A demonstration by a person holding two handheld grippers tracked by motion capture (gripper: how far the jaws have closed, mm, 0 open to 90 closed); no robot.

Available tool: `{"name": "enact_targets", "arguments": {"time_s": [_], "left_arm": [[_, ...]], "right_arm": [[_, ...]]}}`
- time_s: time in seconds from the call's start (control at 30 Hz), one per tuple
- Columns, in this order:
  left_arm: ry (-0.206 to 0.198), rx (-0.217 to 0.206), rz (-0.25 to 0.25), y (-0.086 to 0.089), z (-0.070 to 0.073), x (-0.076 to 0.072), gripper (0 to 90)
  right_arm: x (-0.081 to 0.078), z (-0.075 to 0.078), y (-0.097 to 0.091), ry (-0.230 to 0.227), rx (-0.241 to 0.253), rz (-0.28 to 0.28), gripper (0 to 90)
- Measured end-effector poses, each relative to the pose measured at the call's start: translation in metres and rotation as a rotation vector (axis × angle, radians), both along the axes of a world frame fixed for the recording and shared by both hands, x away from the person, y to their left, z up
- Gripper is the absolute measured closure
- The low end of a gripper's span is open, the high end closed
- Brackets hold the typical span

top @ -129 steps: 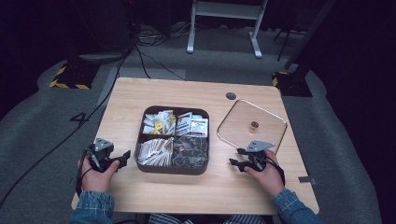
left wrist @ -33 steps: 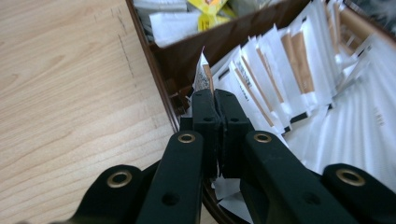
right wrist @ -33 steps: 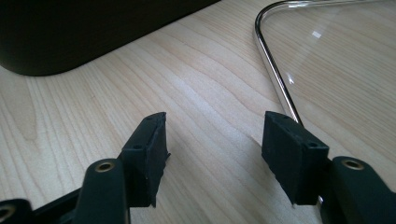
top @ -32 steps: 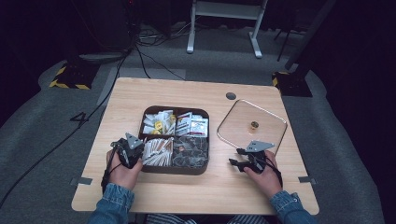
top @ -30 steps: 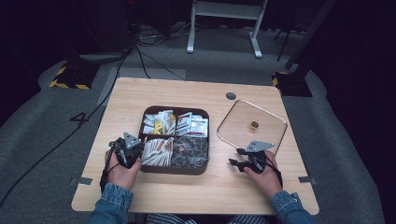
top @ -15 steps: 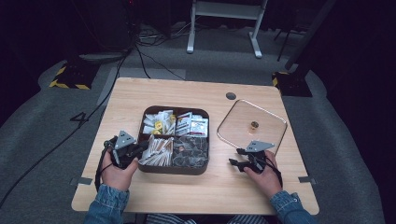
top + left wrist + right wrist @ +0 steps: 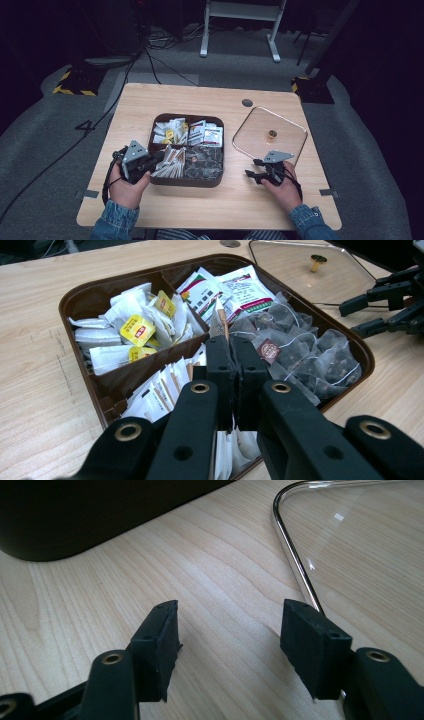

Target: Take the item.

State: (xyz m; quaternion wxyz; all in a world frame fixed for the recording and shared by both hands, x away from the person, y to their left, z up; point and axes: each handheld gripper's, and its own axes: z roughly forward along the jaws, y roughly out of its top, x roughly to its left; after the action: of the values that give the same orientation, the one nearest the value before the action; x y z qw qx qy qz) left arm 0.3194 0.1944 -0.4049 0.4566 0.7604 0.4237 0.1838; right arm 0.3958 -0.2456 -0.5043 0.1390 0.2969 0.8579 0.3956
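- Sugar stick (image 7: 220, 320), a slim paper packet with a brown stripe, is pinched between the closed jaws of the left tongs (image 7: 231, 347) and stands nearly upright above the brown tray (image 7: 75, 297).
- Left tongs (image 7: 159, 158) sit at the tray's near-left corner, over the compartment of matching stick packets (image 7: 160, 390).
- Brown tray (image 7: 185, 181) lies mid-worktop and has four compartments: yellow-tagged tea bags (image 7: 135, 330) far left, red-and-green sachets (image 7: 240, 290) far right, mesh tea bags (image 7: 310, 355) near right.
- Right tongs (image 7: 227, 630) rest low over the bare worktop (image 7: 215, 565), jaws parted with nothing between them.
- Right tongs (image 7: 255, 168) are between the tray and the glass lid (image 7: 257, 130), whose metal rim (image 7: 295, 560) passes just beside one jaw.
- Glass lid lies flat on the worktop (image 7: 150, 100), with its small brass knob (image 7: 272, 134) up.
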Motion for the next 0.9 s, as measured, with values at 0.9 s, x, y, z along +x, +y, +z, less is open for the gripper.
{"name": "enact_targets", "arguments": {"time_s": [0.9], "left_arm": [[0.03, -0.023, -0.226, -0.049, 0.003, -0.017, 88.1]], "right_arm": [[0.0, 0.0, 0.0, 0.0, 0.0, 0.0, 40.7]]}}
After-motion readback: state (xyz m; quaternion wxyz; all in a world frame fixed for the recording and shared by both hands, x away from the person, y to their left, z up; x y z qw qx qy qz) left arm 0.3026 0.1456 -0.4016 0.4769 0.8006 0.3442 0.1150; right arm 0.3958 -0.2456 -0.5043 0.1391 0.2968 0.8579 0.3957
